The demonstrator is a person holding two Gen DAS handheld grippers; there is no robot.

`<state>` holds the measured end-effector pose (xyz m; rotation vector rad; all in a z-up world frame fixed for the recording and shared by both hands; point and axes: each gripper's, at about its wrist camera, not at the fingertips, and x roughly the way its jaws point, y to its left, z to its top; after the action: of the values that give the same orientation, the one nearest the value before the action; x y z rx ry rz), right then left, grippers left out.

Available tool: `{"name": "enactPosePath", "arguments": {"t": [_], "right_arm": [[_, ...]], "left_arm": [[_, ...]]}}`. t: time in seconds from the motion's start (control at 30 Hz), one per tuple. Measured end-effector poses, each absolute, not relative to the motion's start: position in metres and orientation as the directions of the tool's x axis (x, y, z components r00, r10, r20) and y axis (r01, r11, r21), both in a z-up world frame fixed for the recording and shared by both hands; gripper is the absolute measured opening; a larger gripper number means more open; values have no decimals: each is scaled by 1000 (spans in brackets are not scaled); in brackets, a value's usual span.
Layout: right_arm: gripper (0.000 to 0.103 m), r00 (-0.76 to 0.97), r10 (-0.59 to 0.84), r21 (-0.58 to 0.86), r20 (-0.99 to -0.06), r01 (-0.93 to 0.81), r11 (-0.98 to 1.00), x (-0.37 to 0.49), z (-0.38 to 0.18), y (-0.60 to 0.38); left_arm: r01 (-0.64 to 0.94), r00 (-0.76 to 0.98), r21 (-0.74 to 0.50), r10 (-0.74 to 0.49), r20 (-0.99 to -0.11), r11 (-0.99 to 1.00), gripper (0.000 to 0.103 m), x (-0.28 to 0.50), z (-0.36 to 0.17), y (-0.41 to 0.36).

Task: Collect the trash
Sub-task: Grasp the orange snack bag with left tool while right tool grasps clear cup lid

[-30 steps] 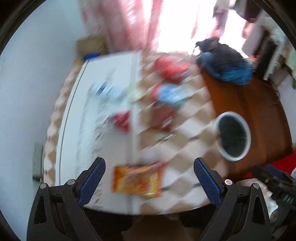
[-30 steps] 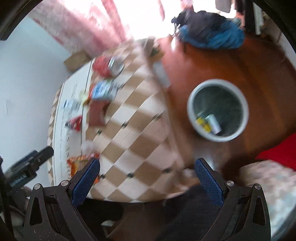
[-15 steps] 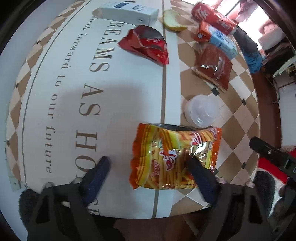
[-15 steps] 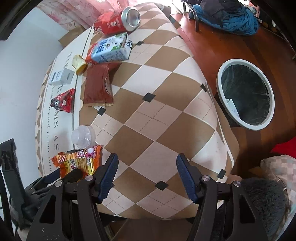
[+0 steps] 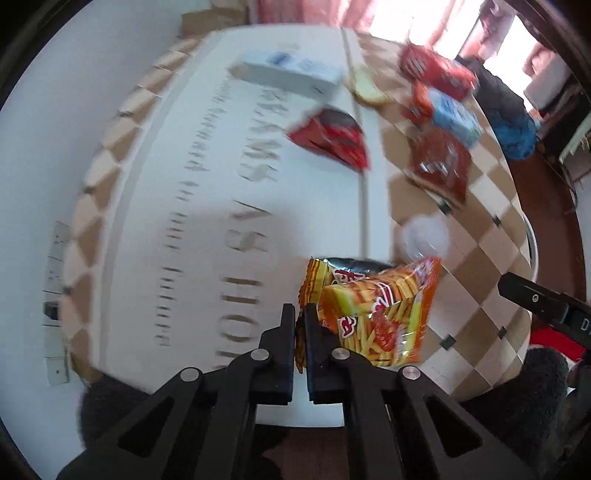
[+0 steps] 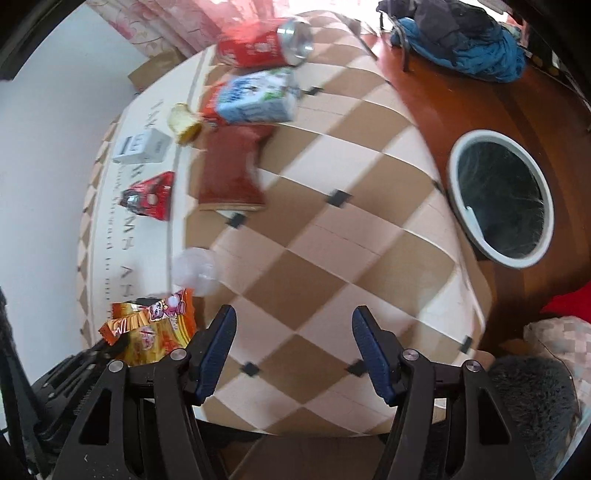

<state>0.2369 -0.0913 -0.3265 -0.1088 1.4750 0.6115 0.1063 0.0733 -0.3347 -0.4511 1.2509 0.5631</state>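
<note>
A table (image 6: 332, 236) covered by a cloth of tan and cream diamonds, with a white panel bearing printed lettering (too blurred to read in full), stands against a plain white wall (image 5: 74, 122). Behind it hang pink patterned curtains (image 6: 192, 26) with bright daylight coming through the window (image 5: 399, 18). To the right lies a reddish-brown wooden floor (image 6: 461, 99), where a heap of blue and dark clothing (image 6: 465, 40) rests near the far side.
</note>
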Motion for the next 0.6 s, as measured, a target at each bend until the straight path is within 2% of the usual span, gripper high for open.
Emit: {"name": "enactPosePath", "arguments": {"t": [0.23,0.4,0.5,0.53,0.6], "right_arm": [[67,-43,332,308,-942,-503,808,224,-334,-37],[67,-26,288,252,-957,-562,788,212,-345,3],[56,4,247,197,-969,-593,781,207,-350,15],[45,6,248,195,-969,-605,772,205,-350,18],[43,26,232,165,-972,-623,764,203,-349,19]], "left_arm": [[-687,169,121,320,-932,716,2,85,-319,119],[-696,147,137,326,-934,705,2,86,-329,141],[-692,178,81,279,-944,718,2,86,-333,145],[-692,191,53,254,-948,720,2,85,-333,147],[-684,217,4,208,-954,730,4,83,-333,146]]}}
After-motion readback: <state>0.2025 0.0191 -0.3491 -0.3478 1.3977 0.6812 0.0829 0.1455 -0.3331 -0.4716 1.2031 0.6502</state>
